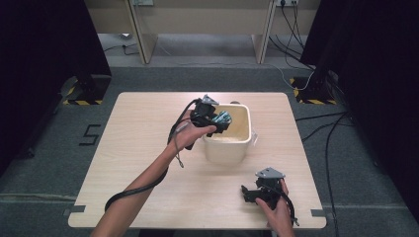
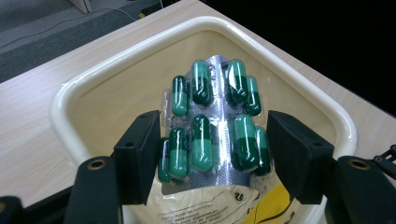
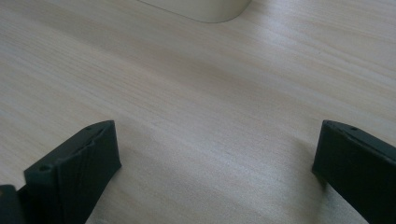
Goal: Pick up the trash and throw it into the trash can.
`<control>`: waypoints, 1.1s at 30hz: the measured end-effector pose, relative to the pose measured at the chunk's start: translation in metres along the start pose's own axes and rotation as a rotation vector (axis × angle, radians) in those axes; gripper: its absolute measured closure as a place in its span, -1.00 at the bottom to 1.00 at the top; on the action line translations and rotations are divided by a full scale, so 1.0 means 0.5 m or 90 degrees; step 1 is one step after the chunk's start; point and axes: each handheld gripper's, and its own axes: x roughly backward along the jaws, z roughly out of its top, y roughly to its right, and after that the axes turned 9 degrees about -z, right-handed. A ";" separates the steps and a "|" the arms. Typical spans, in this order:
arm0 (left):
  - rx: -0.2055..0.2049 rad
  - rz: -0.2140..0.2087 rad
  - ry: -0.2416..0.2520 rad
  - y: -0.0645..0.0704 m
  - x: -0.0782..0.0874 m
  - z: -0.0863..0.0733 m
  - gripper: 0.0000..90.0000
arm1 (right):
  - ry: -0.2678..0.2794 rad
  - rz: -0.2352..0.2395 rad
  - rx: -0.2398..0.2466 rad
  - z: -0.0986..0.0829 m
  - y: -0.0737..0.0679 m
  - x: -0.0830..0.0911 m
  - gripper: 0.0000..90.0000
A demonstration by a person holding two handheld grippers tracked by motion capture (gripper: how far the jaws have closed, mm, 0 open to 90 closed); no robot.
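A cream plastic bin (image 1: 232, 148) stands near the middle of the wooden table. My left gripper (image 1: 221, 120) hovers over its left rim, shut on a silver blister pack of green capsules (image 2: 212, 126). The pack hangs above the bin's (image 2: 112, 70) opening, pinched between both jaws. Down inside the bin lies a printed white and yellow packet (image 2: 219, 207). My right gripper (image 1: 251, 193) rests low over the table near the front right, jaws wide open with only bare wood between them. In the right gripper view the bin's base (image 3: 205, 9) shows at the top edge.
The table (image 1: 148, 123) has bare wood left of and in front of the bin. Cables run over the floor at the right, and black stands with hazard-striped feet (image 1: 81, 101) flank the table's far corners. A desk stands beyond.
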 end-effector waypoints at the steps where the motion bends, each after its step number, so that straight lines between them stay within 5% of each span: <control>1: 0.000 0.000 0.000 0.000 0.000 0.000 -0.19 | 0.000 0.000 0.000 0.000 0.000 0.000 -0.99; 19: 0.003 0.002 -0.028 -0.003 -0.049 -0.003 -0.30 | 0.000 0.000 0.000 0.000 0.000 0.000 -0.99; 33: 0.009 -0.010 0.003 -0.005 -0.048 -0.002 -0.65 | -0.001 -0.001 0.002 0.000 0.000 0.000 -0.99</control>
